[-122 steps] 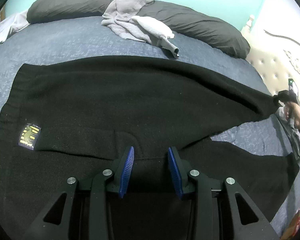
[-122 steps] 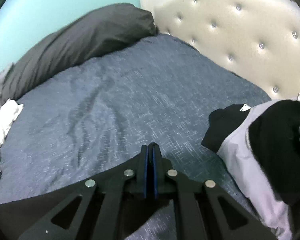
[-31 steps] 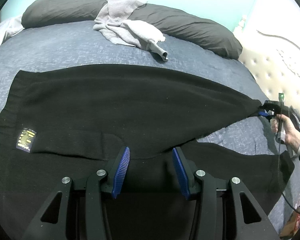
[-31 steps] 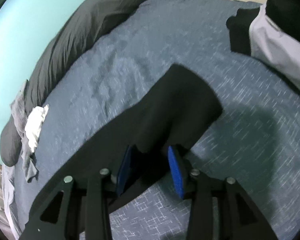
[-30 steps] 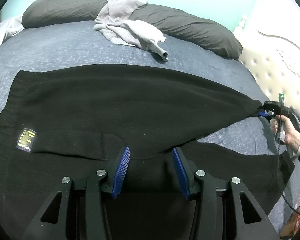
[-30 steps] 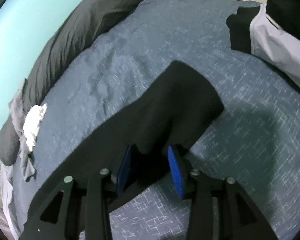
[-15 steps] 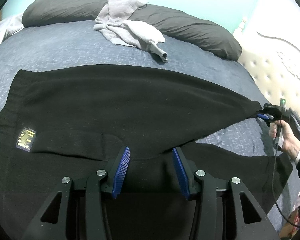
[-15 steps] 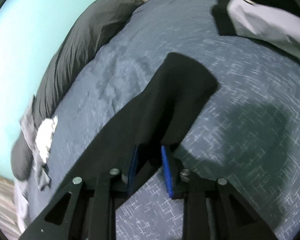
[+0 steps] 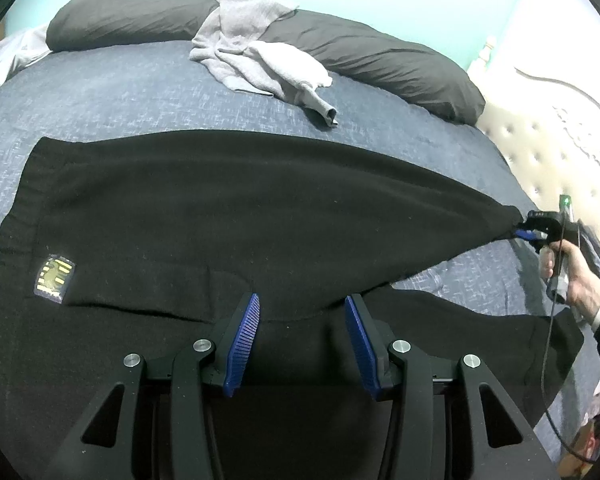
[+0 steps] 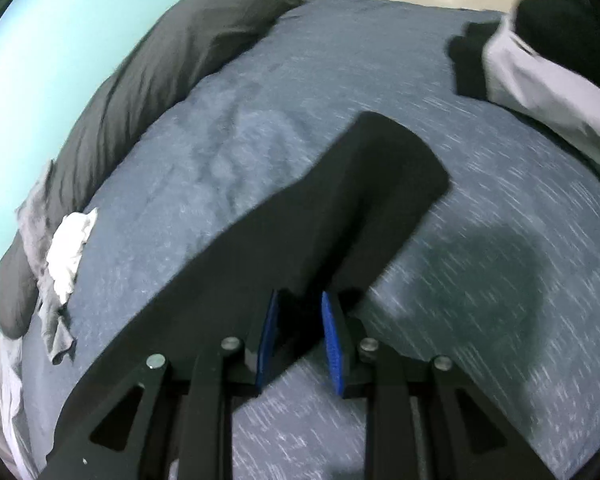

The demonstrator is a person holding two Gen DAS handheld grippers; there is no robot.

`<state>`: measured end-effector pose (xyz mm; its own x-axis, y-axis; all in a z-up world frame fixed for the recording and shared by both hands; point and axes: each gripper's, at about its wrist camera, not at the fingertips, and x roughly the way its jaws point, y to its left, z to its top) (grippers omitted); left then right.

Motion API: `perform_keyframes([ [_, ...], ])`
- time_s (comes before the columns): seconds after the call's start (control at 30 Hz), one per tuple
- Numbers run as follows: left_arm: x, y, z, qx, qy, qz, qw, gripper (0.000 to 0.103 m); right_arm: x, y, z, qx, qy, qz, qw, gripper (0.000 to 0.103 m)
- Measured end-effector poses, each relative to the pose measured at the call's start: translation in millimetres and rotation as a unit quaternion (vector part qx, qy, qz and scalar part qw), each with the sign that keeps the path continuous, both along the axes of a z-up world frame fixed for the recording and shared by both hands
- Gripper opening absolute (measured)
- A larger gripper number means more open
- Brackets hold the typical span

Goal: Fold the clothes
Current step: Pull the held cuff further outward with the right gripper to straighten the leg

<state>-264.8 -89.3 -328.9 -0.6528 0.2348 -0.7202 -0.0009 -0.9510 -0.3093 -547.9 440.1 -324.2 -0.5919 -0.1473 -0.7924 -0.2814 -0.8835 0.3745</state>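
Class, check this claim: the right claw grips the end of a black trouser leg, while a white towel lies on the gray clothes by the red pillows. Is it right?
One slip: the pillows are dark gray, not red, as the left wrist view shows. The rest holds: right claw grips the black trouser leg, and the white towel lies on the gray clothes.

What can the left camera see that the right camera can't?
Only the left wrist view shows the yellow patch on the black trousers, the hand holding the right gripper, and the open left gripper. Only the right wrist view shows the cuff up close and the black-and-white clothes. Both show the trousers, the blue bedspread, dark pillows and grey garment.
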Motion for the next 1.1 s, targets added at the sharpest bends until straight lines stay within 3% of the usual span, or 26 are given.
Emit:
perform_keyframes([
  [0.37, 0.9, -1.9, 1.4, 0.004, 0.002, 0.004, 1.0000, 0.049, 3.6, -33.4, -1.9, 0.060, -0.014, 0.045, 0.997, 0.023],
  [0.7, 1.0, -4.7, 1.9, 0.011, 0.002, 0.005, 0.9999, 0.049, 17.6, -39.5, 1.2, 0.079, -0.033, 0.038, 0.996, 0.023],
  [1.1, 1.1, -5.1, 3.0, 0.013, 0.003, 0.007, 0.9999, 0.049, -6.2, -62.7, 4.8, 0.119, -0.040, 0.069, 0.990, 0.023],
])
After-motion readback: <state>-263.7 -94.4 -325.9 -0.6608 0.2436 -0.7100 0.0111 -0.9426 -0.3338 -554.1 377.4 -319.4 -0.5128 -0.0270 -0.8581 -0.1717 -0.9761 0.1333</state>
